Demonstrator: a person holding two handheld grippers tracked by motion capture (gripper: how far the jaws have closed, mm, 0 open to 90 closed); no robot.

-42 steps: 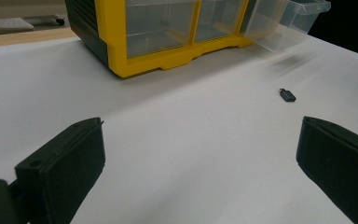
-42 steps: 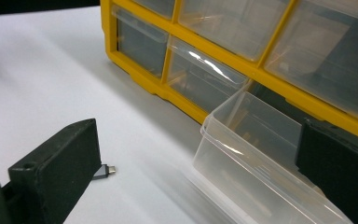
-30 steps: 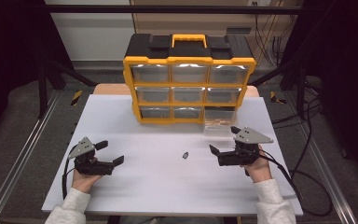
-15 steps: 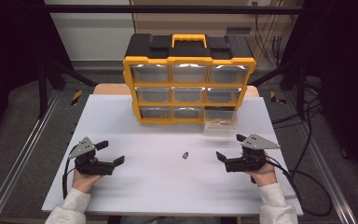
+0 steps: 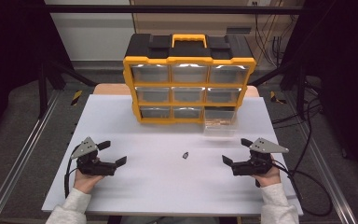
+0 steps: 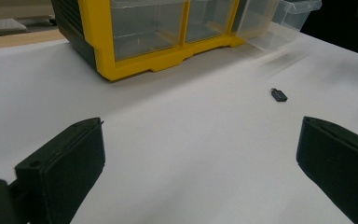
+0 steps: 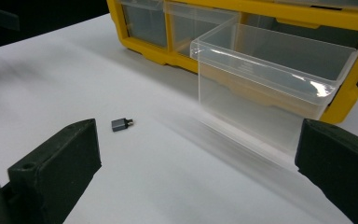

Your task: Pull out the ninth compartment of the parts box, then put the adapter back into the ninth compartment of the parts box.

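The left gripper (image 5: 110, 153) rests on the table (image 5: 168, 186) near its front left corner, jaws spread wide and holding nothing. The right gripper (image 5: 235, 151) sits near the front right corner, likewise released and empty. Between them, well apart from both, a small dark adapter (image 5: 185, 155) lies flat on the bare table, roughly midway across and nearer the front edge than the back. Toward the back edge stands a yellow organizer (image 5: 189, 79); its bottom right drawer (image 5: 220, 122) is pulled out, clear, jutting toward the adapter
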